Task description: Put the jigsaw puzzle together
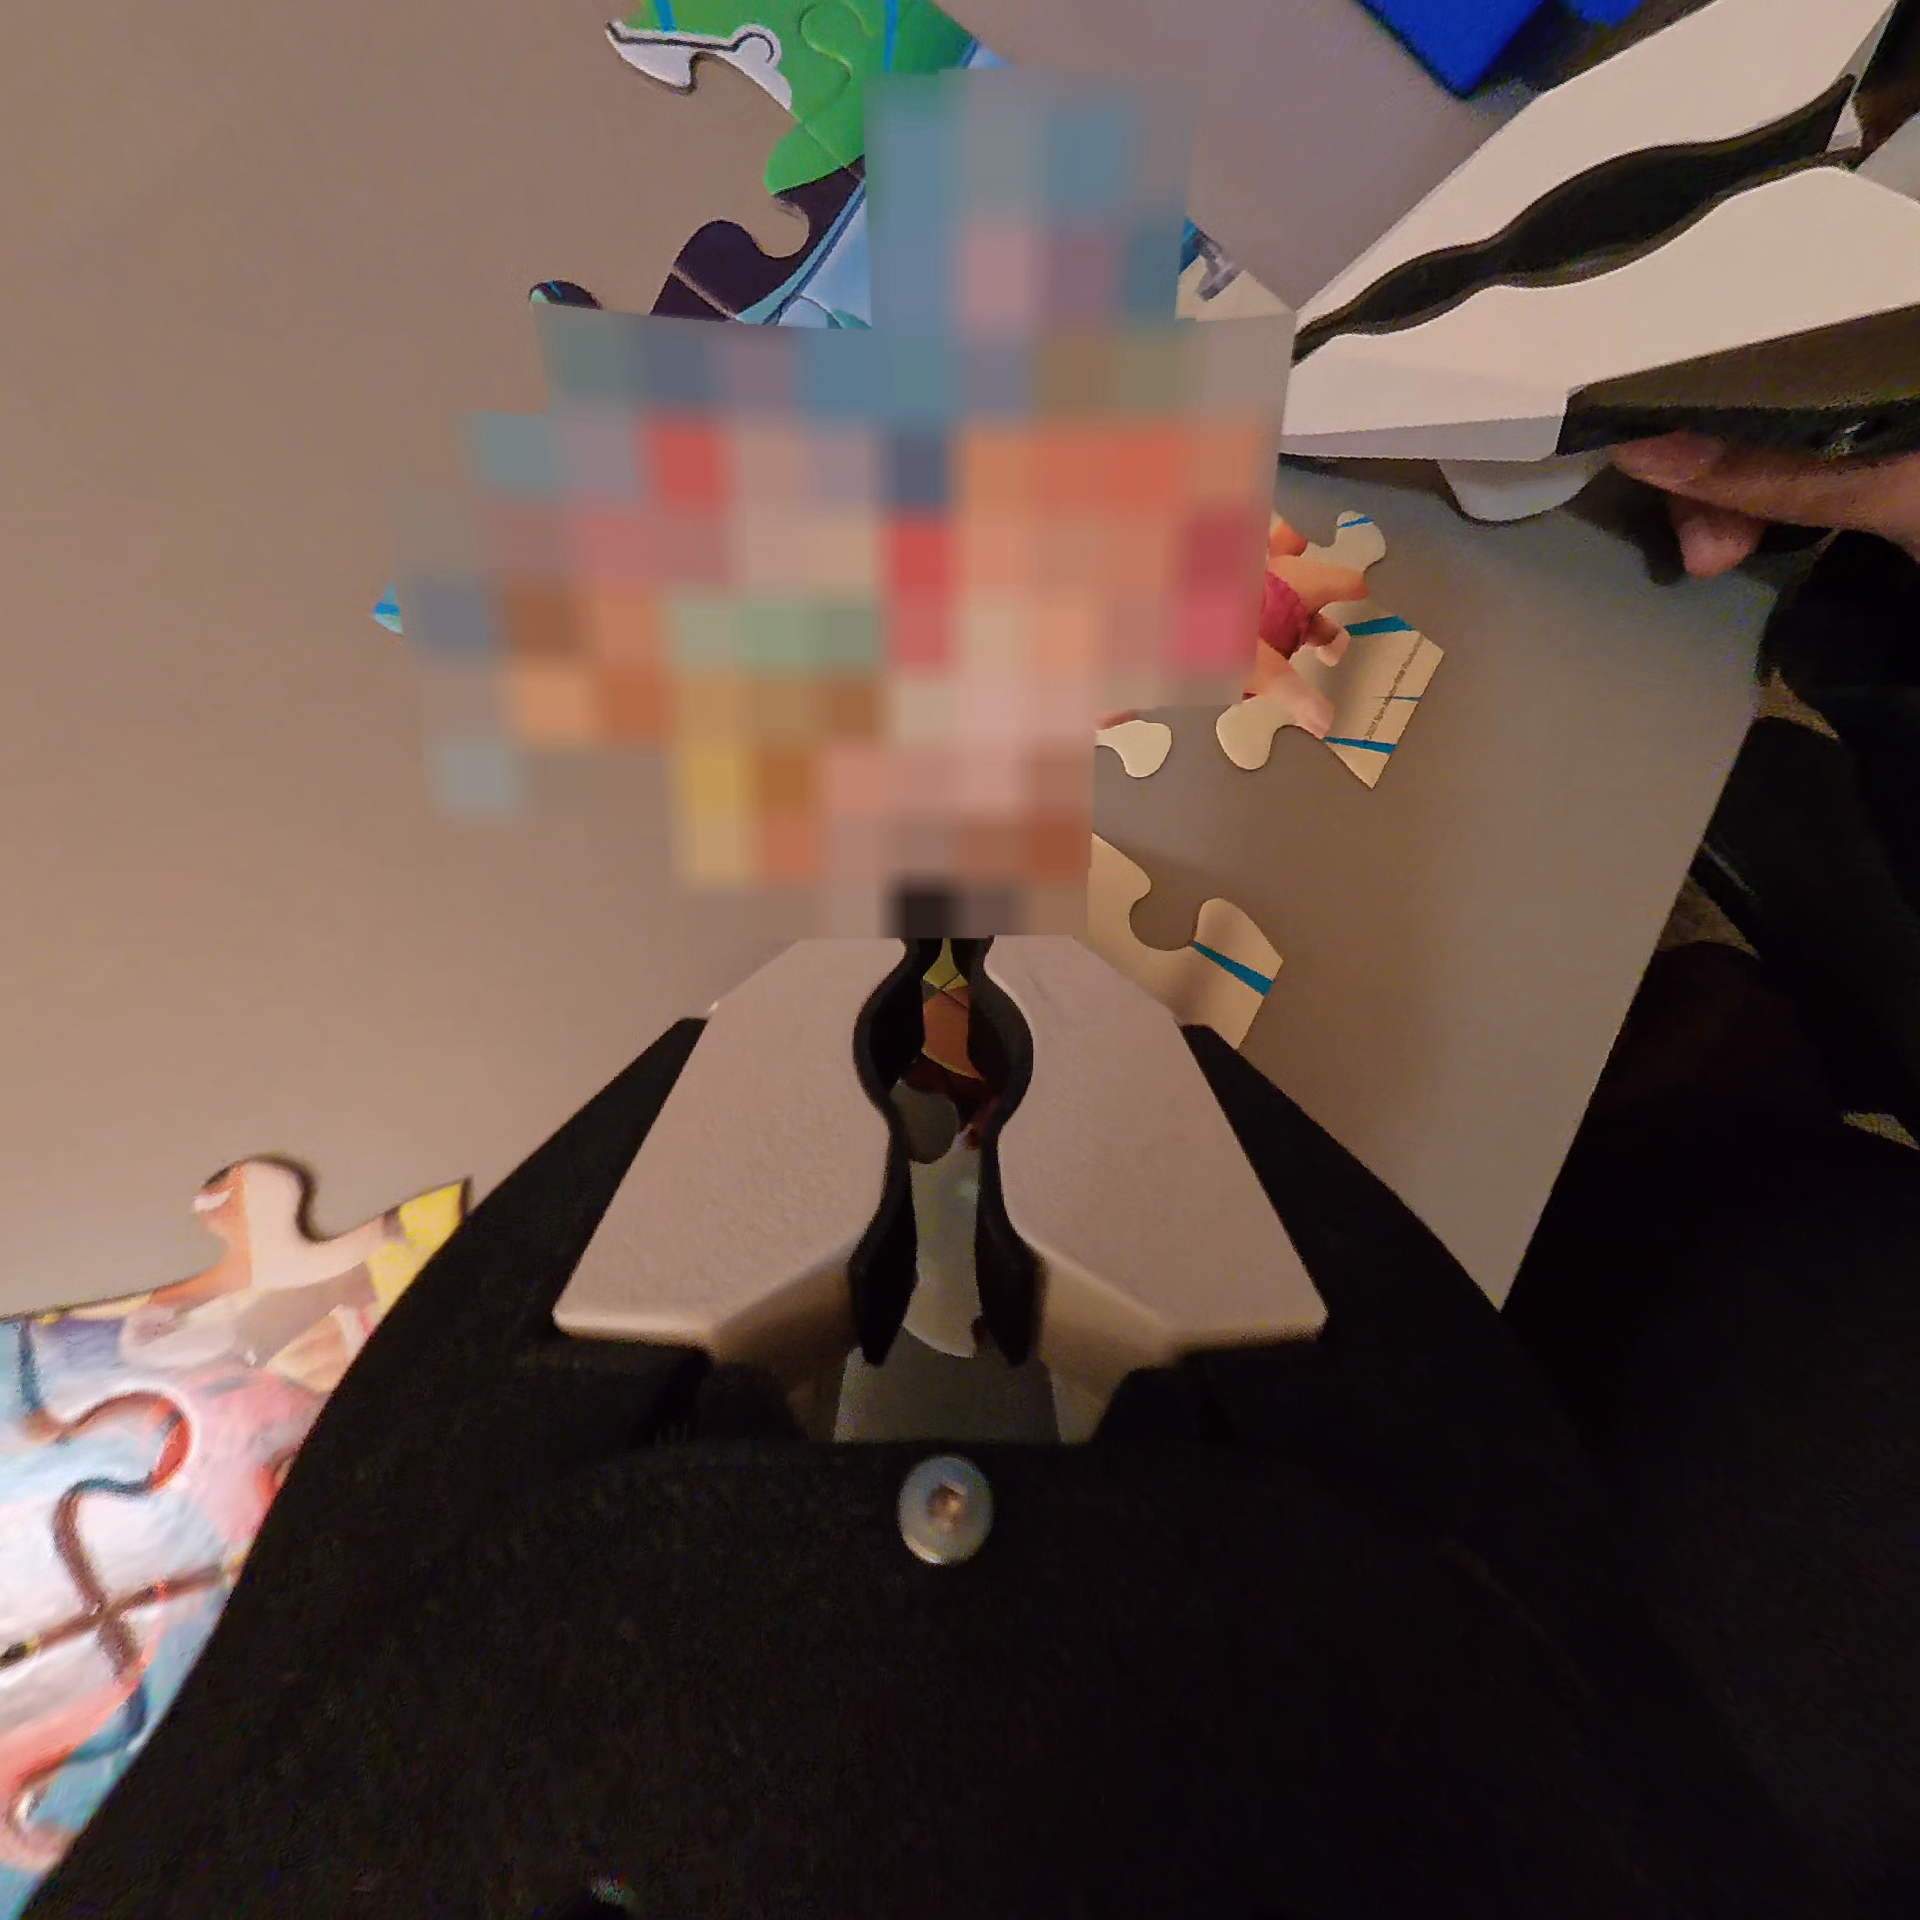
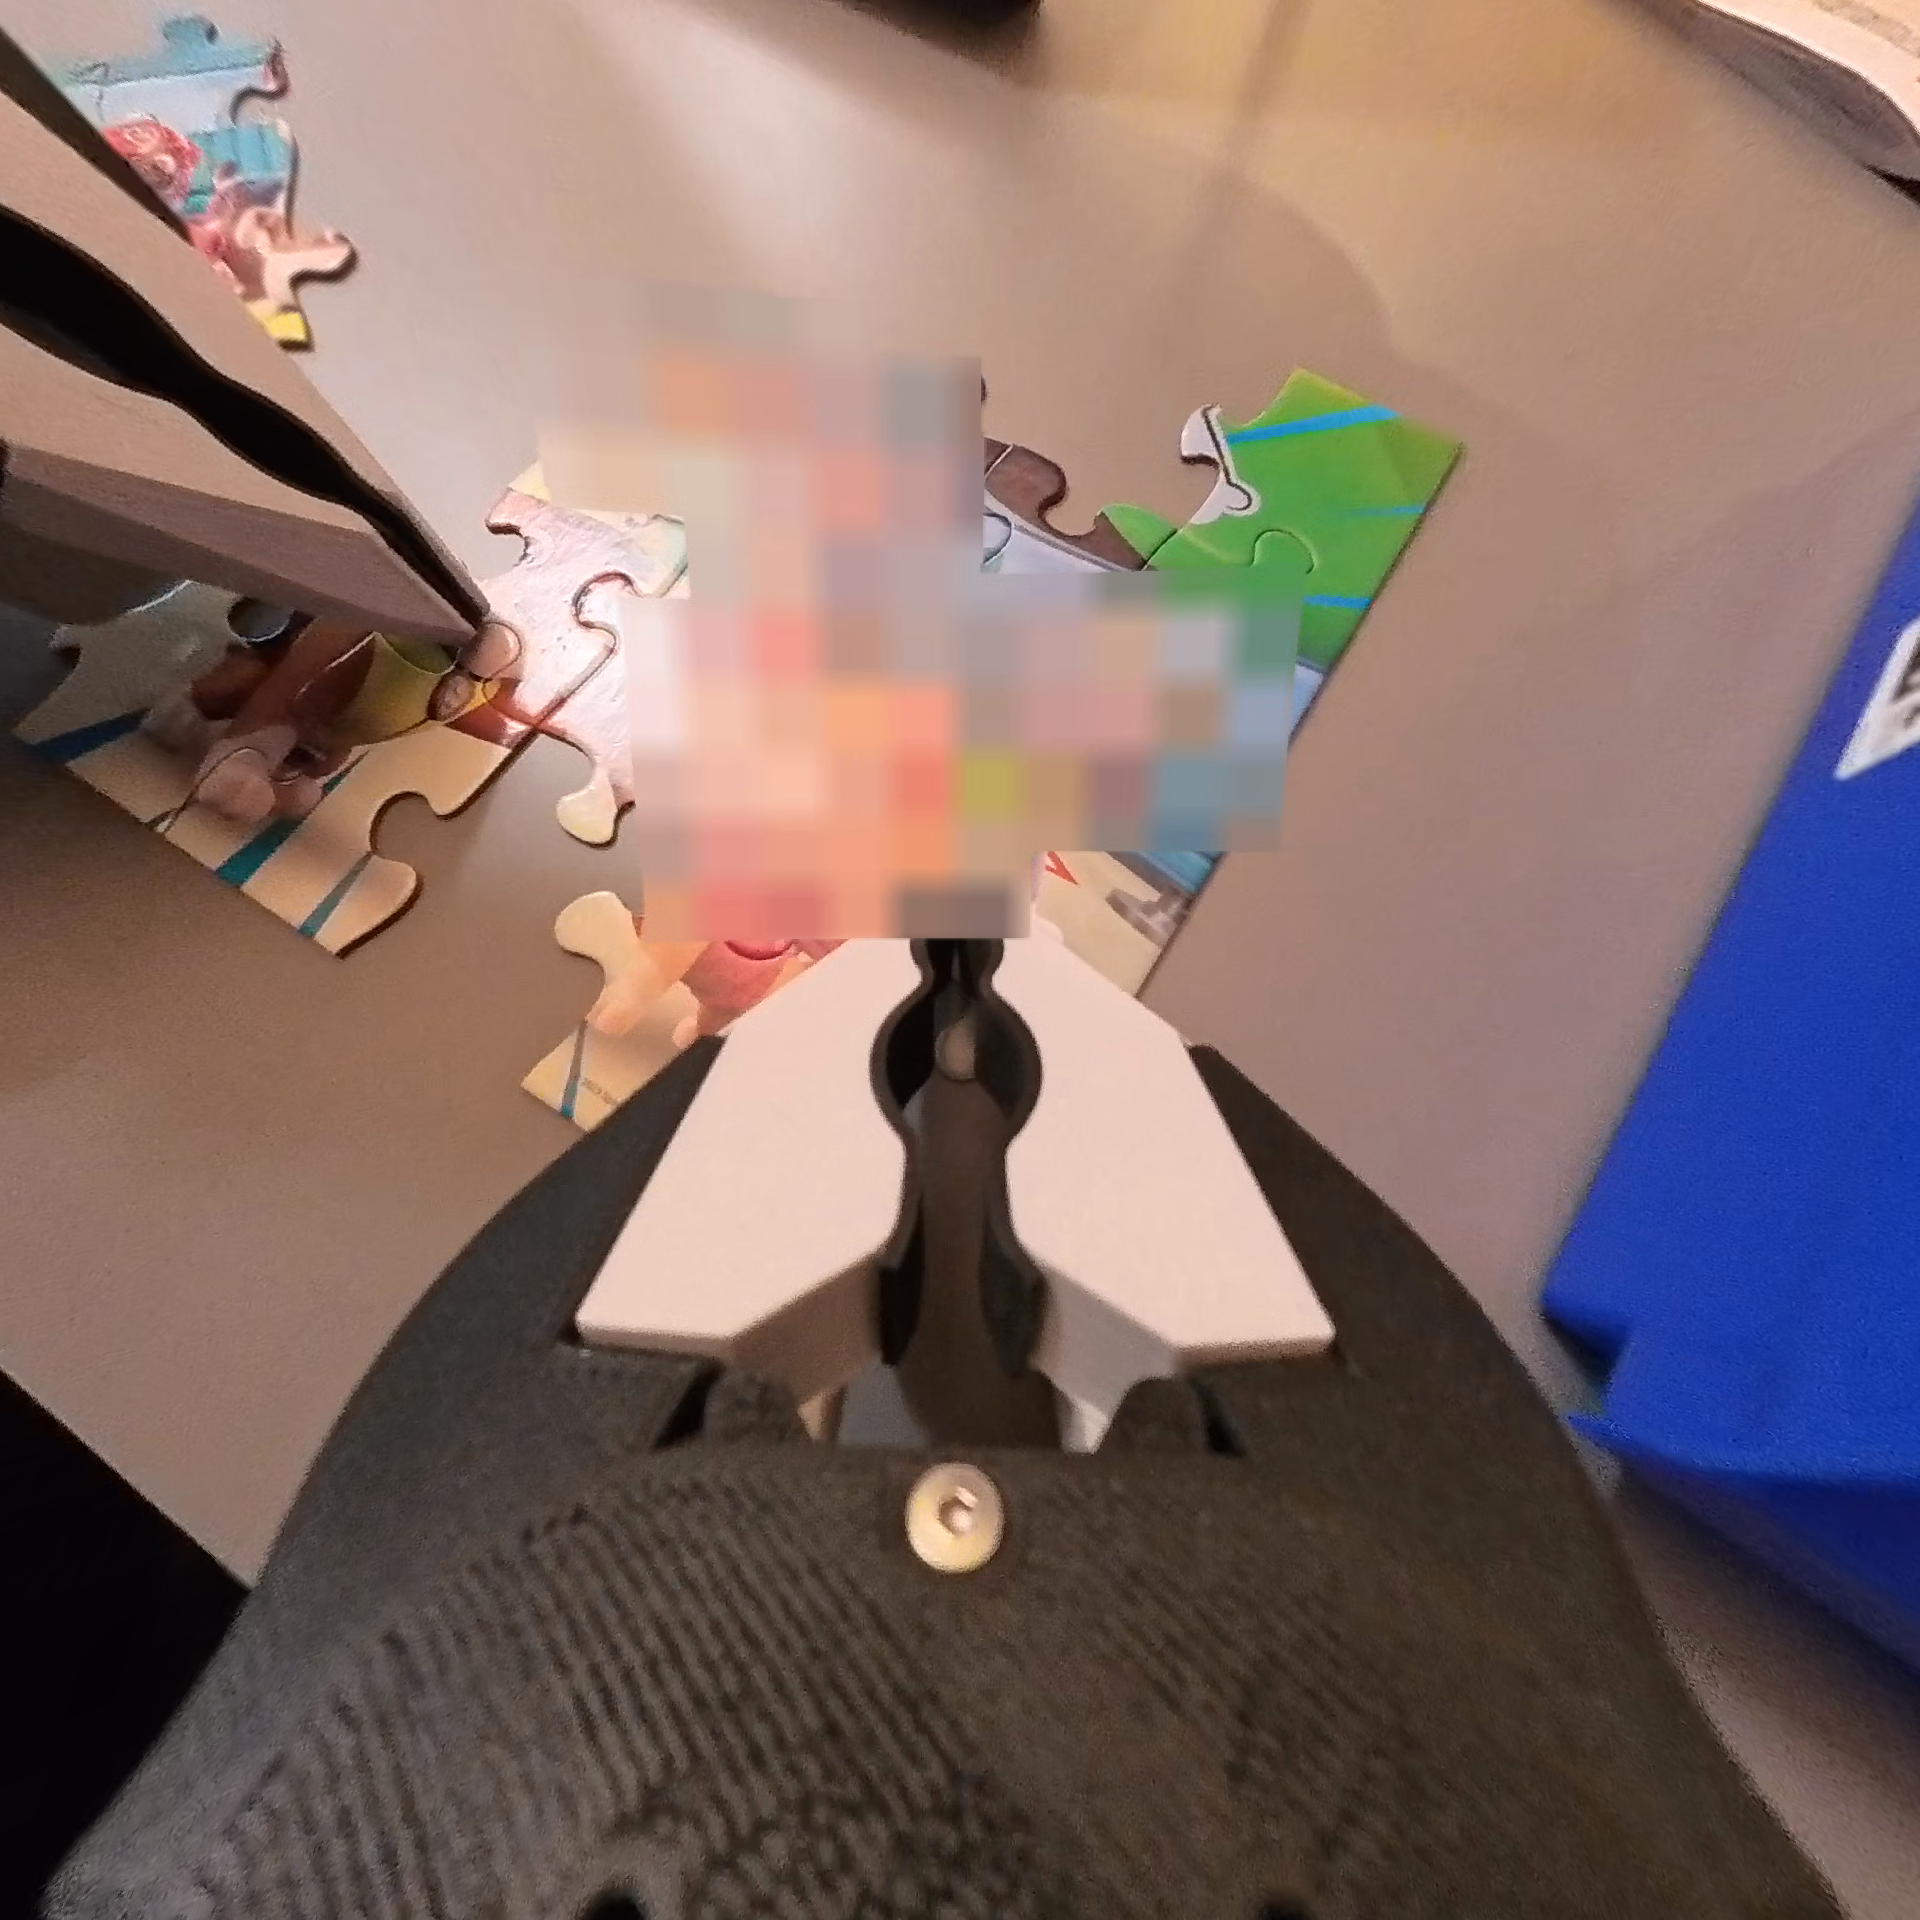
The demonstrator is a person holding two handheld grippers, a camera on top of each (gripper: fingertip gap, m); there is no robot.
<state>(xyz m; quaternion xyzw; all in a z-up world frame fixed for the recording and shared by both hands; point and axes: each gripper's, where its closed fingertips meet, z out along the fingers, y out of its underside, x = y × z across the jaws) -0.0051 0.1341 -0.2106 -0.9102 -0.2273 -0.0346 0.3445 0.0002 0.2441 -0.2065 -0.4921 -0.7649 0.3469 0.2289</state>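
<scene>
Small print runs along the edge of a corner puzzle piece [image 1: 1382,707]; a white label [image 2: 1886,717] sits on the blue box [image 2: 1756,1195]. Jigsaw pieces lie joined in patches on a grey table [image 1: 208,623], its edge meeting dark floor. The left gripper [image 2: 473,623] is pressed together, tips down on the joined puzzle [image 2: 343,727]. The right gripper [image 1: 1340,338] is closed on nothing, just above the pieces.

You are at an indoor tabletop, likely a home or playroom: a grey table [image 2: 1351,260] carries cartoon jigsaw pieces [image 2: 1340,488] beside a blue box [image 2: 1766,1039].
</scene>
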